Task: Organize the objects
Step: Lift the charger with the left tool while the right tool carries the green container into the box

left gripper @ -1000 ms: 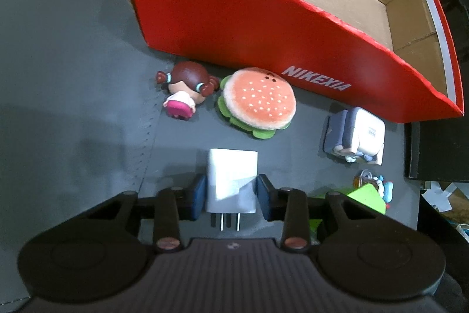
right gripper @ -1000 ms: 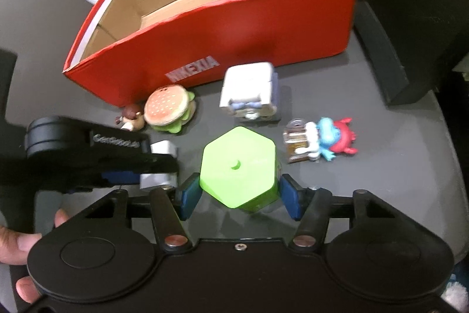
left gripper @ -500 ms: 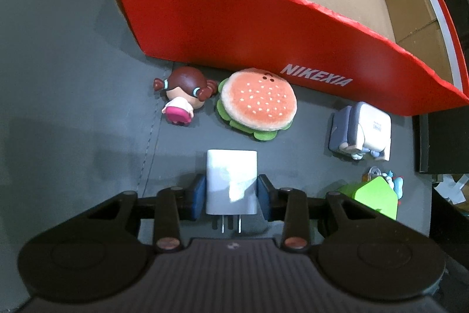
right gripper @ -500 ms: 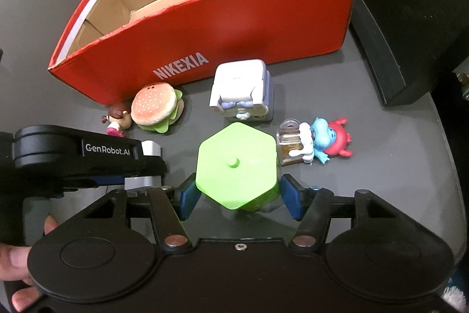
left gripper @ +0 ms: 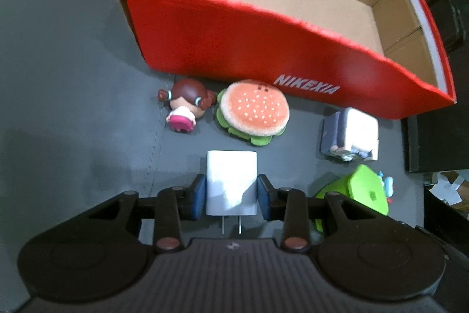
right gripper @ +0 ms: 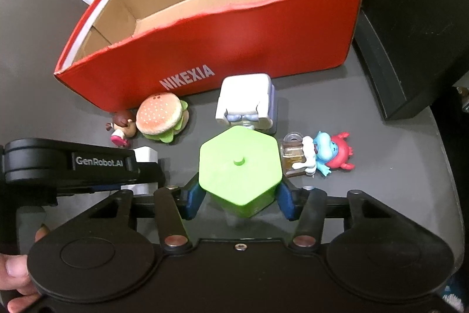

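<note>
A red box (left gripper: pixel 263 49) stands open on a dark bench (left gripper: pixel 73 78), its cardboard inside bare. In front of the box, from left to right, lie a doll (left gripper: pixel 184 104), a plush burger (left gripper: pixel 253 110), a white cube toy (left gripper: pixel 351 134) and a blue-and-red figure (right gripper: pixel 325 151) with a small jar. Nearer than the burger, the left gripper (left gripper: pixel 231 192) has its fingers clamped on a white charger (left gripper: pixel 231 181), prongs toward the camera. Nearer than the cube toy, the right gripper (right gripper: pixel 239 195) has its fingers clamped on a green hexagon (right gripper: pixel 239 169).
</note>
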{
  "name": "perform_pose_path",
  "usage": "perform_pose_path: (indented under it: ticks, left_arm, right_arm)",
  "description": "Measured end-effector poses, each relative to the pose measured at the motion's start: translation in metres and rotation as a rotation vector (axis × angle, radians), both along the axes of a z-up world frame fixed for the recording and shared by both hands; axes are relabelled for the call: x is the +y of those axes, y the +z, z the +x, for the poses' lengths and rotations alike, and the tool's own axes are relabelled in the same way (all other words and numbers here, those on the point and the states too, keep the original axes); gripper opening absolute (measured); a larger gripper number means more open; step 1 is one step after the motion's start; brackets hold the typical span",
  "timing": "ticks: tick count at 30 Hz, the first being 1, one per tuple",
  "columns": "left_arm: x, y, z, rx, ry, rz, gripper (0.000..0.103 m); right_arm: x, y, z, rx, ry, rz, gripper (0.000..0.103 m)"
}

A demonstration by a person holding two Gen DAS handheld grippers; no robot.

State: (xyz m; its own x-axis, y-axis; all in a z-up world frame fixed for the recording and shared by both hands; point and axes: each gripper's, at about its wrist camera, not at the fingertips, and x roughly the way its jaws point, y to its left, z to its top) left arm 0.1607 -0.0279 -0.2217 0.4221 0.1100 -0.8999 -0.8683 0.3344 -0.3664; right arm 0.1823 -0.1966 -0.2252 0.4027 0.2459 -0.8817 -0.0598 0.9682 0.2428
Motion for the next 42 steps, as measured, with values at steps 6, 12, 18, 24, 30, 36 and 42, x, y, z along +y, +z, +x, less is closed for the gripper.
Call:
perform_pose_path:
  ticks: [6, 12, 18, 24, 30, 36, 42]
  left_arm:
    - [0.000, 0.017, -0.009, -0.028, 0.022, 0.034, 0.035]
    - [0.000, 0.042, -0.015, -0.065, 0.029, 0.090, 0.036]
    - [0.006, 0.072, -0.032, -0.094, 0.033, 0.162, 0.036]
    - [0.016, 0.098, -0.033, -0.122, 0.019, 0.228, 0.036]
    - [0.029, 0.117, -0.030, -0.138, 0.021, 0.286, 0.036]
    - [0.049, 0.124, -0.027, -0.138, 0.032, 0.312, 0.036]
    - [0.068, 0.121, -0.022, -0.124, 0.050, 0.315, 0.035]
  right_arm:
    - [0.006, 0.007, -0.006, -0.032, 0.008, 0.023, 0.048]
    - [-0.014, 0.028, -0.008, -0.076, -0.003, 0.080, 0.048]
    - [-0.014, 0.048, 0.000, -0.142, 0.006, 0.118, 0.048]
    - [-0.016, 0.070, 0.008, -0.208, 0.031, 0.133, 0.048]
    - [-0.016, 0.083, 0.023, -0.253, 0.051, 0.143, 0.048]
    - [-0.015, 0.092, 0.044, -0.294, 0.077, 0.143, 0.048]
    - [-0.016, 0.094, 0.067, -0.304, 0.091, 0.143, 0.048]
